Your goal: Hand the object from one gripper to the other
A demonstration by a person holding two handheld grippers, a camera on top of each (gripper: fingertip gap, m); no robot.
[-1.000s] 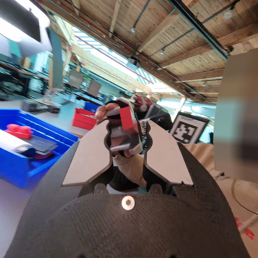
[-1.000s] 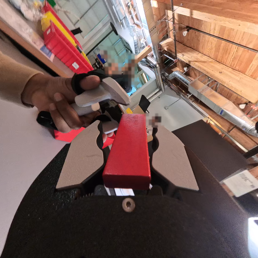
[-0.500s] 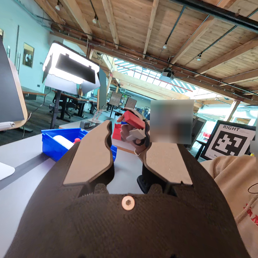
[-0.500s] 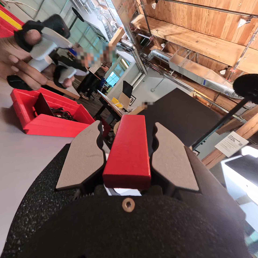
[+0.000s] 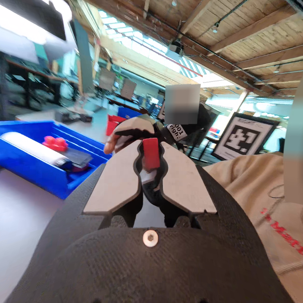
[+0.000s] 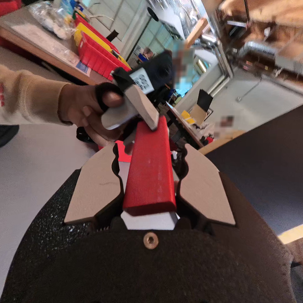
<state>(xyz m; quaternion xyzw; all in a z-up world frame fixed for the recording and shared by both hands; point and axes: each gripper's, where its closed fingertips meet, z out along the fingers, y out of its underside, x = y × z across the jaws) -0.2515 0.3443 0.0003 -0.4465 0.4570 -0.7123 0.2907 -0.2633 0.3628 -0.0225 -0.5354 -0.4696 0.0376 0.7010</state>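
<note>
The long red rectangular block (image 6: 150,172), smooth and painted, lies between the two grey fingers of the right claw (image 6: 150,150), its near end resting over a white piece at the claw's throat. A gap shows on both sides of the block near the fingertips, so whether those fingers are pressing it lower down cannot be told. At the block's far end the left claw (image 6: 144,124) arrives, held in a person's hand (image 6: 85,108) with a beige sleeve, and one grey finger lies on the block's top corner.

In the left wrist view the block's end face (image 5: 150,153) stands between the left claw's (image 5: 150,146) fingertips, which look drawn in close to it. Contact is likely but not certain, for the picture is blurred.

The block looks stiff and light, probably wood or hard plastic, and it should not bend or crush. Its glossy paint may slip, and a hold at the very end lets the long body swing down. A grip deeper along the flat side faces would probably be steadier.

On the grey desk (image 5: 24,213) sits a blue plastic bin (image 5: 41,172) holding a white cylinder (image 5: 32,147), a small red knobbed piece (image 5: 55,143) and a flat grey item (image 5: 78,158). A red bin (image 5: 113,124) stands farther back, with contents that cannot be seen.
</note>
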